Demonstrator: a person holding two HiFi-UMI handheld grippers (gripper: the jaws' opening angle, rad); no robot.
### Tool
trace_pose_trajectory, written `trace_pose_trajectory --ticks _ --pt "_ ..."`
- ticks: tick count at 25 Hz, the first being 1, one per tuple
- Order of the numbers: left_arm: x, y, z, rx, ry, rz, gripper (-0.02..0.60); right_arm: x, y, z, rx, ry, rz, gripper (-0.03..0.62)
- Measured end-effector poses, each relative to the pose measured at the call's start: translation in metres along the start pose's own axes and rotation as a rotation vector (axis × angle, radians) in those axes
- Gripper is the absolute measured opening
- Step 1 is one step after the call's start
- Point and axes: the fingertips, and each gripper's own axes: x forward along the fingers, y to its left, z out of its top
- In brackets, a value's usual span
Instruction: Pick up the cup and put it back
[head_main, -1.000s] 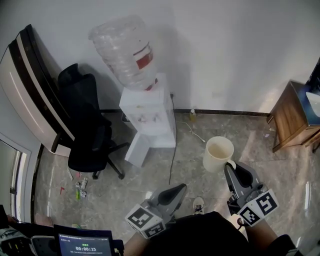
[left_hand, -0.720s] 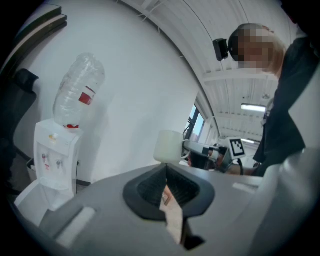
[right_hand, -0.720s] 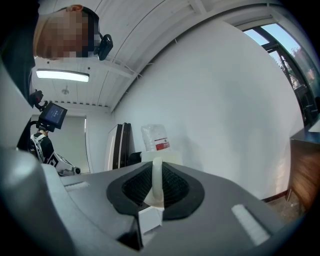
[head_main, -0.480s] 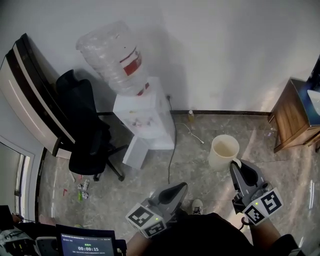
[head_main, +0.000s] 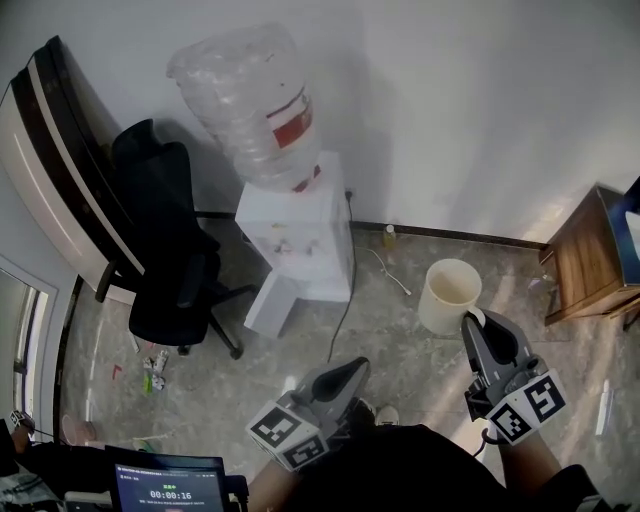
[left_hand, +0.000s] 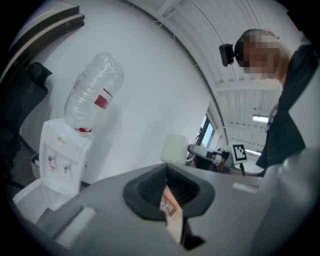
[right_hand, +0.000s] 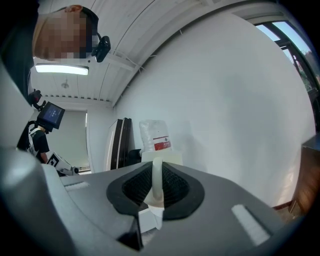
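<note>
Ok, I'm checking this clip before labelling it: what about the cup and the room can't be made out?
Cup contents: head view, the inside is too small and pale to tell liquid from empty; the left gripper view shows only its side.
Wooden cabinet: head view, cut off by the right edge.
Floor litter by the chair: head view, too small to identify.

Screen (head_main: 167, 488): timer reads 00:00:16; the small line above it is too small to read
Water bottle (head_main: 250, 100): red label, print unreadable
Left gripper (head_main: 354, 369): black-and-white square markers on its cube
Right gripper (head_main: 476, 323): square markers likewise
</note>
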Motion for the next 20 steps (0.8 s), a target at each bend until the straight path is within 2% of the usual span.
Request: trace_pose_trajectory --ticks 5,11,20 --pt "-0.013 0.072 0.041 -0.025 -0.055 0.061 0.004 0.076 0.022 0.011 -0.027 0.004 0.036 0.044" --pt "-0.035 0.140 0.068 -0.030 -0.095 0.137 0.003 0.148 0.056 0.011 -0.045 0.004 0.109 0.044" --pt "-0.071 0.198 0.081 -0.072 -0.157 0.287 0.003 0.226 0.097 -0.010 -0.055 0.086 0.277 0.044"
